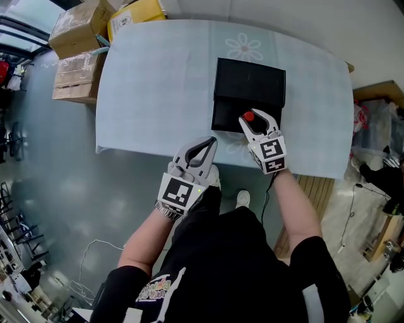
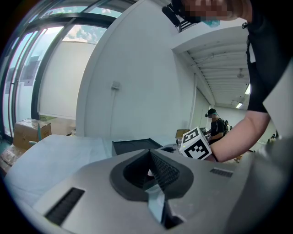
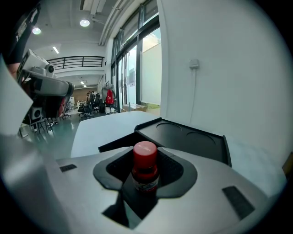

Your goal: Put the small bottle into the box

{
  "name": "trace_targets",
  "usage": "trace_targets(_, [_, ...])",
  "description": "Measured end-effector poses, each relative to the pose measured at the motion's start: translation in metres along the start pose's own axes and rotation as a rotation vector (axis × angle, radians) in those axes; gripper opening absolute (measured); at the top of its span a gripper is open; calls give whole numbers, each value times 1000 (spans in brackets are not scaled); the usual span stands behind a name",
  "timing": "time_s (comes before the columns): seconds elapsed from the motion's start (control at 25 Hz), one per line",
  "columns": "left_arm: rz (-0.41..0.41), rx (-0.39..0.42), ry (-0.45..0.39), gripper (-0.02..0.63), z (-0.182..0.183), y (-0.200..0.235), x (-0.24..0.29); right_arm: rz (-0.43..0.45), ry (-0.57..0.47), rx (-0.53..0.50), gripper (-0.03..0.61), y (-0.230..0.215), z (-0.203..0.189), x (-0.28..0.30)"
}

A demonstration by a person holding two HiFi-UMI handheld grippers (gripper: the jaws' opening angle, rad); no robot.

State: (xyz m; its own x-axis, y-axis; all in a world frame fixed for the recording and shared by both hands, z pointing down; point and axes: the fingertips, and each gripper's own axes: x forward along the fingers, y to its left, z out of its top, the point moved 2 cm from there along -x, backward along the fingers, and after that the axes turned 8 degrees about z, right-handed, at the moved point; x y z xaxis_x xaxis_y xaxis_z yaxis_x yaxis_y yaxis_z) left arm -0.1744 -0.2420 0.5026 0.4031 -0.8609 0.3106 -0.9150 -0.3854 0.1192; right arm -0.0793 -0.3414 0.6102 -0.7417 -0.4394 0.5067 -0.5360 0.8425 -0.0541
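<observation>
A small bottle (image 1: pixel 249 117) with a red cap (image 3: pixel 145 153) stands upright between the jaws of my right gripper (image 1: pixel 255 120), which is shut on it. It hangs over the near right part of the open black box (image 1: pixel 249 82). In the right gripper view the box (image 3: pixel 192 139) shows a flat half with two round recesses and a dark hollow in front of it. My left gripper (image 1: pixel 201 146) hovers at the table's front edge, left of the box, its jaws (image 2: pixel 151 171) closed together with nothing in them.
The table (image 1: pixel 158 82) is covered with a pale blue cloth. Brown cardboard boxes (image 1: pixel 79 38) and a yellow one (image 1: pixel 136 12) stand on the floor beyond its far left corner. A person (image 2: pixel 215 123) stands far off in the room.
</observation>
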Motion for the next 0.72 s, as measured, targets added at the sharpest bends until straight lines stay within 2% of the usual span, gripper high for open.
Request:
trace_targets(0.4, [-27,36,-36,6,8,-20,-16,-16,33,-21,176,8,-7,-13])
trace_targets(0.56, [-21,48,-59,6,14,-41,-29,-37,-7,-19,179,15,-6,-53])
trace_targets(0.72, [11,59,-84,6,22,-69,-45,-59,-103,2,176,26,6,-114])
